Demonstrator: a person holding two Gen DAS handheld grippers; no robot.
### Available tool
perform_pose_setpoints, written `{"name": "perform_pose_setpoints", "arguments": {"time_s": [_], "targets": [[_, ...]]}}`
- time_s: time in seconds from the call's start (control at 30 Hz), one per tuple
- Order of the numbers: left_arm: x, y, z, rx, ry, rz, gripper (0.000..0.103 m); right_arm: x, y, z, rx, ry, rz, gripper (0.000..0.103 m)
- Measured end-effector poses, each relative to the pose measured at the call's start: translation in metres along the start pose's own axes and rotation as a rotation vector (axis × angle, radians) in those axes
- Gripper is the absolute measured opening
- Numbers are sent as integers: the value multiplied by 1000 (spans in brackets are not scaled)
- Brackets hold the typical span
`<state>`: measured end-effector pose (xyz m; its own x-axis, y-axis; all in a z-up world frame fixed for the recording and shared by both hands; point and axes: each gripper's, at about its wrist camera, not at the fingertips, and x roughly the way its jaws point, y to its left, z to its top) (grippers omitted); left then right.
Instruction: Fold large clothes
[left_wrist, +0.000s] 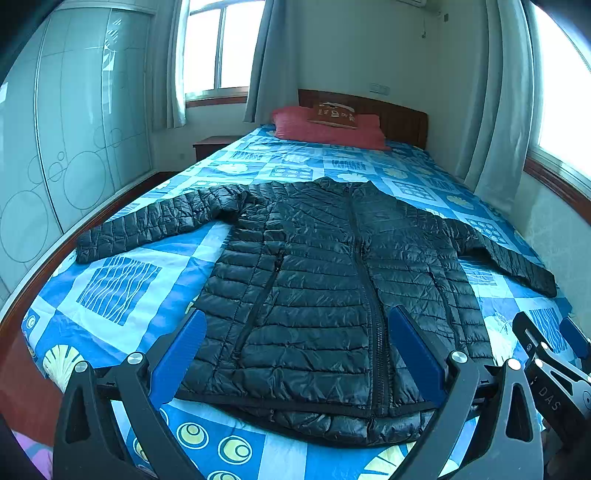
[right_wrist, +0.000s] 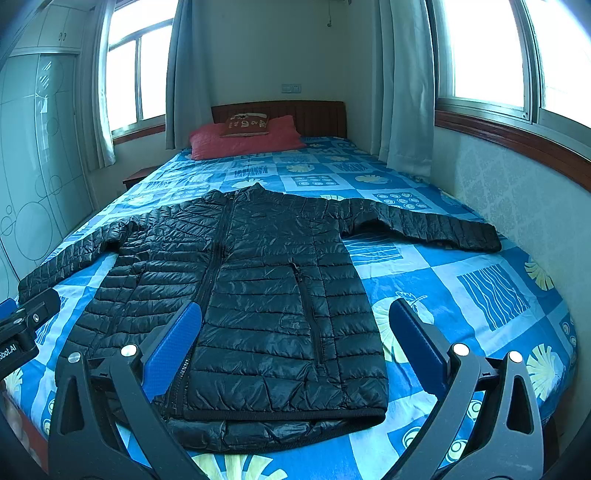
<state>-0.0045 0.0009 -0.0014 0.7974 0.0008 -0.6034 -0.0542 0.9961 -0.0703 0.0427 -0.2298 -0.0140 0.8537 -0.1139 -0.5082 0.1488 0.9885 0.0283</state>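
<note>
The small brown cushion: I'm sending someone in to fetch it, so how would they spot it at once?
Start at the bed with the blue patterned cover and look to its far end, by the wooden headboard. A red pillow lies there, and the small brown cushion rests on top of it. It is the only brown item with pale markings on its face.

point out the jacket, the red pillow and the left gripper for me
black puffer jacket (left_wrist: 317, 280): left wrist view, on the chest panel beside the zipper.
red pillow (right_wrist: 243, 146): right wrist view, on its front face below the small cushion.
left gripper (left_wrist: 295, 354): left wrist view, midway between its open blue fingertips.
</note>
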Motion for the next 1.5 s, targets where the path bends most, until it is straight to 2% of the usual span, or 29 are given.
{"name": "perform_pose_setpoints", "arguments": {"time_s": [1.5], "targets": [[1,2,1,-5,7,4,98,0,4,-3,-3,0,-2,101]]}}
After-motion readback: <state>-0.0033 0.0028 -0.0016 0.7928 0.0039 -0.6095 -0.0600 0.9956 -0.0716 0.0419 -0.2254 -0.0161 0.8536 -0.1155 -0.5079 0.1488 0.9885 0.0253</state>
